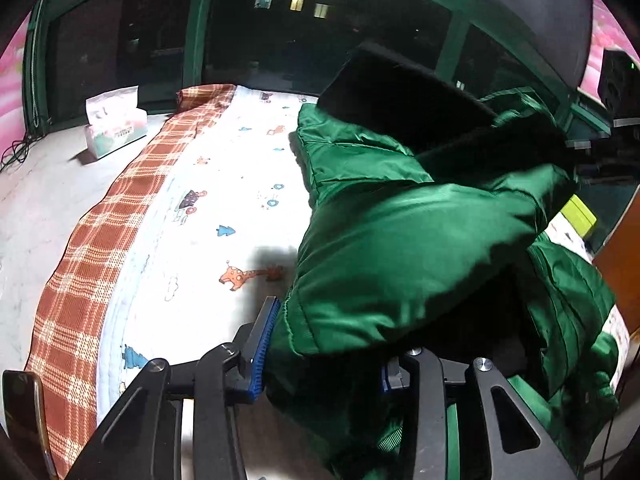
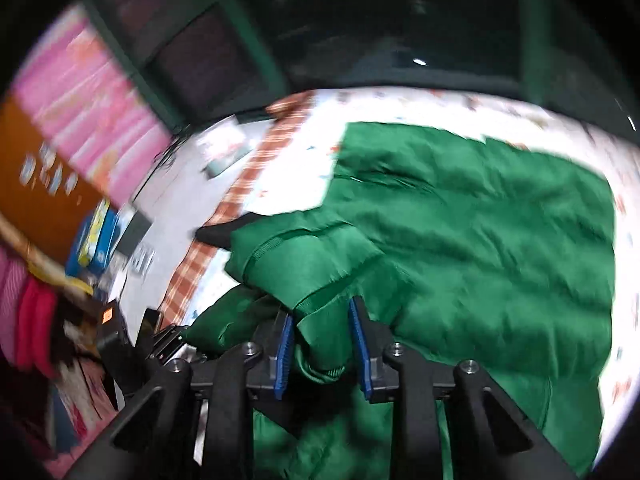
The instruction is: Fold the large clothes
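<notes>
Gripping jacket (image 1: 400, 232) hem: left claw (image 1: 320, 344) | bare sheet (image 1: 224, 184) leftward

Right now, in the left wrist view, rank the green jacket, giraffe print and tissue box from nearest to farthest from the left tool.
1. Green jacket: between the left tool's fingers.
2. Giraffe print: just ahead, on the sheet.
3. Tissue box: far left, by the window.

A home bedroom at night: a white quilted bedspread printed with cartoon animals (image 1: 224, 184) is covering a bed, a soft paper tissue pack (image 1: 115, 121) is sitting beside it, pink curtains (image 1: 10, 92) are framing a dark green-framed window (image 1: 208, 28).
</notes>
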Tool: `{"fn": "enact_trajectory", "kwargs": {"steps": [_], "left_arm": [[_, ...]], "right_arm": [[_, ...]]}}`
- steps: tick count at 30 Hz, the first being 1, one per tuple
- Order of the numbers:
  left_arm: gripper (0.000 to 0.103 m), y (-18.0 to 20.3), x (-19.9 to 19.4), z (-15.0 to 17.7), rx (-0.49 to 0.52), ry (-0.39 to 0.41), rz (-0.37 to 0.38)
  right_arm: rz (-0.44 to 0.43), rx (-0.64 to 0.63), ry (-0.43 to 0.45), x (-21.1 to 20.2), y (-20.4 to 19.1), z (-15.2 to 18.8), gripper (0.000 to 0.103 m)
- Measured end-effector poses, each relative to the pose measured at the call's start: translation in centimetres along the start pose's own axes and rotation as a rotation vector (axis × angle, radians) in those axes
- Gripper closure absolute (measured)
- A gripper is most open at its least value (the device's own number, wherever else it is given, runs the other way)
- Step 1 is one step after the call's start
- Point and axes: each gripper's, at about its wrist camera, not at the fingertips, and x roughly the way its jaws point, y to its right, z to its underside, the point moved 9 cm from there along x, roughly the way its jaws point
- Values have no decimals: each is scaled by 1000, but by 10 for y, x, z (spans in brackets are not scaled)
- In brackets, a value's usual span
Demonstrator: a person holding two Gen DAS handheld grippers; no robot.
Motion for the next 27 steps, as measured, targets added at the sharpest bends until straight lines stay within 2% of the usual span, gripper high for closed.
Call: {"fn": "enact_trajectory", "kwargs": {"steps": [3,6,8,9,10,12,16,21,23,25,26,27], "left_arm": [[60,4,1,1,34,6,-11],[60,9,2,1,64,6,-28],[60,11,3,1,76,7,-39],[60,11,2,2,80,8,-39],[60,11,2,2,82,8,-40],[60,10,3,2,81,9,-38],[60,9,4,2,78,7,-37],[60,9,5,3,80,3,-40],[60,8,5,2,86,5,-46],[60,8,3,0,97,16,-51],[60,8,2,-2,107,24,-54],[60,8,1,-3,117,32,-56]], "right_arm": [[46,1,-54,2,16,17,74],[116,-60,-89,3,18,22,74],[158,-147,-100,6,12,20,73],[191,-189,-99,6,11,20,65],[237,-254,-112,9,6,18,54],[309,-348,-107,13,0,16,49],[430,-576,-92,21,-26,11,48],[516,-829,-130,51,-63,14,48],[562,-930,-111,63,-74,13,49],[582,-943,-95,72,-75,8,50],[557,-905,-94,74,-73,4,56],[528,-853,-95,72,-70,1,67]]}}
